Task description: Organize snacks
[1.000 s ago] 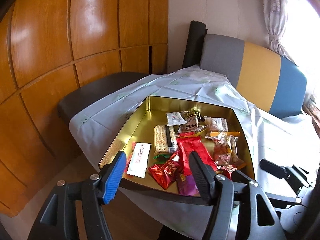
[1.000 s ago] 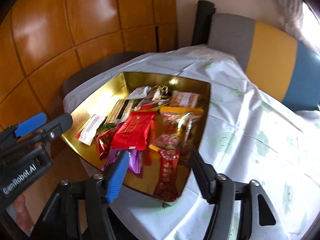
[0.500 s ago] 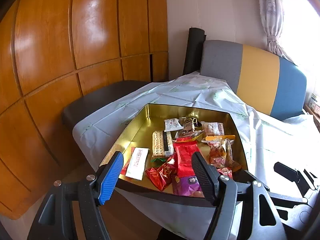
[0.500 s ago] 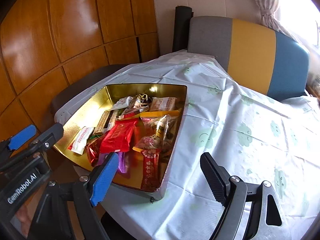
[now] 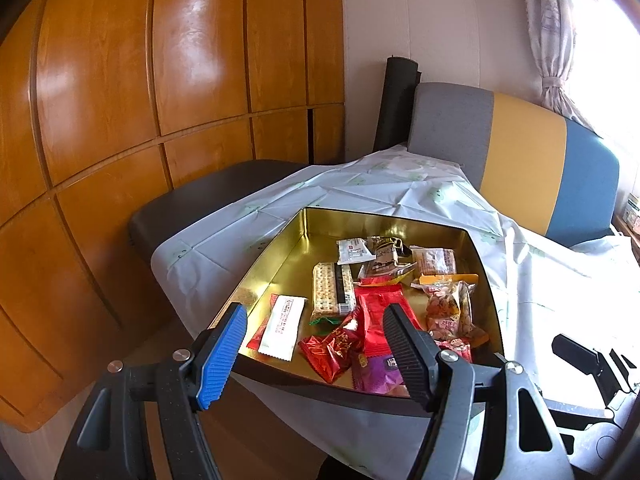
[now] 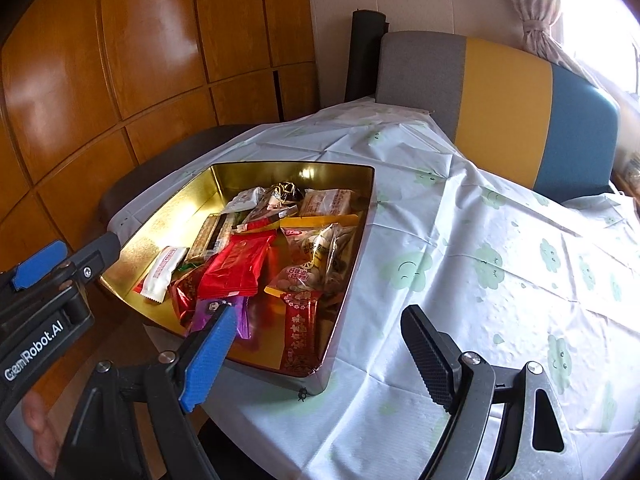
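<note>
Wider than a second ago, the right claw (image 6: 316,354) stands apart, empty, low in the frame over the surface (image 6: 480,280). Left claw (image 5: 316,354) also apart, empty. Snacks (image 6: 236,264) fill the gold tin (image 6: 160,224), centre-left.

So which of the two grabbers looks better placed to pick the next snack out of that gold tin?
Probably the left gripper: open and empty, it frames the red packet in the gold tin. The right gripper, also open, straddles the tin's corner and tablecloth.
</note>
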`<state>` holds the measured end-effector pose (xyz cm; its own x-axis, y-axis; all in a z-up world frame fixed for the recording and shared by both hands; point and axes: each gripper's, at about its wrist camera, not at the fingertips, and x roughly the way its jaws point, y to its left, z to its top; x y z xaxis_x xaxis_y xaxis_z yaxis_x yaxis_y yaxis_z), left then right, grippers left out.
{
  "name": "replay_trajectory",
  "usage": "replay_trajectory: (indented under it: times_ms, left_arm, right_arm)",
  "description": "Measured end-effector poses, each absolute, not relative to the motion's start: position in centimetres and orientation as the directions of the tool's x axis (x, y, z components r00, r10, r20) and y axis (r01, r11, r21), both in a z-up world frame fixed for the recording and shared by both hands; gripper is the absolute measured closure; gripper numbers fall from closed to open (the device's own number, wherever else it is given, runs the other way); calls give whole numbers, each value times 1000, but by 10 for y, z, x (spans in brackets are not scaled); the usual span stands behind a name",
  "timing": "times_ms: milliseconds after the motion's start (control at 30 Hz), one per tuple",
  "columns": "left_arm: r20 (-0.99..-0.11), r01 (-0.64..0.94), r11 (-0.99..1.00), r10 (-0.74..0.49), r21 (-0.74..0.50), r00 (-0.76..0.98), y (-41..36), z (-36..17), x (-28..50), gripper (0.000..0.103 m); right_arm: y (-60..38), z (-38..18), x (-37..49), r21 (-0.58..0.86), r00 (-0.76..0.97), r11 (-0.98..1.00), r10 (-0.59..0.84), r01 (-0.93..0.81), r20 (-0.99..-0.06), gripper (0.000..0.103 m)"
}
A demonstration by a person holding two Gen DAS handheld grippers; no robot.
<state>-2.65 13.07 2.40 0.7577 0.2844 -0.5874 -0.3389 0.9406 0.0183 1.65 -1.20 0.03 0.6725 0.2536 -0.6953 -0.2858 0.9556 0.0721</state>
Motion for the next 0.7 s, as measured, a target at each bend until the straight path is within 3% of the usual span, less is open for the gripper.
replay_trajectory:
  times_ms: [700]
  left_arm:
    - [-579,-357,934,302,20,758,132,27,-30,32]
  right_arm:
    - [-8,2,13,59,675,954,252,-296,-693,17]
